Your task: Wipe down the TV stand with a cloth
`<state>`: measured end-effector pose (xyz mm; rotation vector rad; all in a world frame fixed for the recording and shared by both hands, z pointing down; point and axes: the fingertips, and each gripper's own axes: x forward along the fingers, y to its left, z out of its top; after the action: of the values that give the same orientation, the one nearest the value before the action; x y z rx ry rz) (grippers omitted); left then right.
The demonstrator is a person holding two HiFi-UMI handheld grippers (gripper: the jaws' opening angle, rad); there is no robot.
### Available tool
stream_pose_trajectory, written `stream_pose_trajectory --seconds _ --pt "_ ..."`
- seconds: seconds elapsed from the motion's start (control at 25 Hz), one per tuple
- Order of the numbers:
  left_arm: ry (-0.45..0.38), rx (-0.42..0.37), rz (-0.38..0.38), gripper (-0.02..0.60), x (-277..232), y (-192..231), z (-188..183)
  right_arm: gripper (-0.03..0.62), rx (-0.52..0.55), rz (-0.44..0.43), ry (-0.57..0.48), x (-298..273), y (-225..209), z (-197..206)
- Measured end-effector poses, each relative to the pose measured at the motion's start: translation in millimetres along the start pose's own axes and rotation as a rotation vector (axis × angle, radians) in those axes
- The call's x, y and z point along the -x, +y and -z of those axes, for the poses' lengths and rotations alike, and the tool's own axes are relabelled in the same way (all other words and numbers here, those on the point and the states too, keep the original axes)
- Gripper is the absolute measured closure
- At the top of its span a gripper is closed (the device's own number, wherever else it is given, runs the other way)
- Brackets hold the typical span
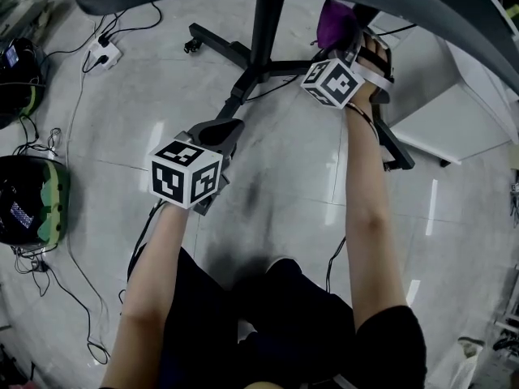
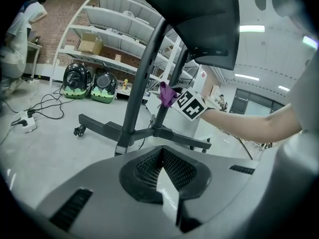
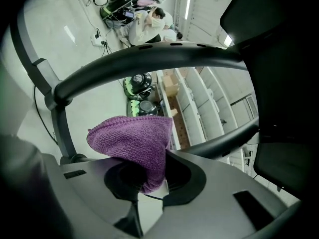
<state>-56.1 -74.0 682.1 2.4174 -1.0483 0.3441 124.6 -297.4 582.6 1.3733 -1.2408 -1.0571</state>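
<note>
At far right, beside TV stand (image 1: pixel 266 31) pole: right gripper (image 3: pixel 149 176) fingers (image 3: pixel 185 177) clenched on purple cloth (image 3: pixel 132 138), bunched as wiping pad, probably for pole. Left gripper (image 2: pixel 162 153) nearer, fingers together, empty, kept clear.

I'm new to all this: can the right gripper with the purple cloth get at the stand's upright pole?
Probably yes: the right gripper holds the purple cloth close beside the upright pole, with nothing showing between them.

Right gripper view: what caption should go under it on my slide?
Right gripper shut on a purple cloth, close to the TV stand's curved dark bar.
</note>
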Motion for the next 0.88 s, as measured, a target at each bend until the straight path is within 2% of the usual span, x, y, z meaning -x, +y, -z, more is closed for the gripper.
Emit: stream_pose_trajectory --seconds 0.52,0.88 --pt "0.037 0.003 -0.009 0.575 -8 3 13 0.517 -0.018 -0.132 0.045 4 78 22" --pt "0.047 -0.003 -0.019 0.575 -11 2 15 0.517 0.002 -0.265 0.105 10 137 41"
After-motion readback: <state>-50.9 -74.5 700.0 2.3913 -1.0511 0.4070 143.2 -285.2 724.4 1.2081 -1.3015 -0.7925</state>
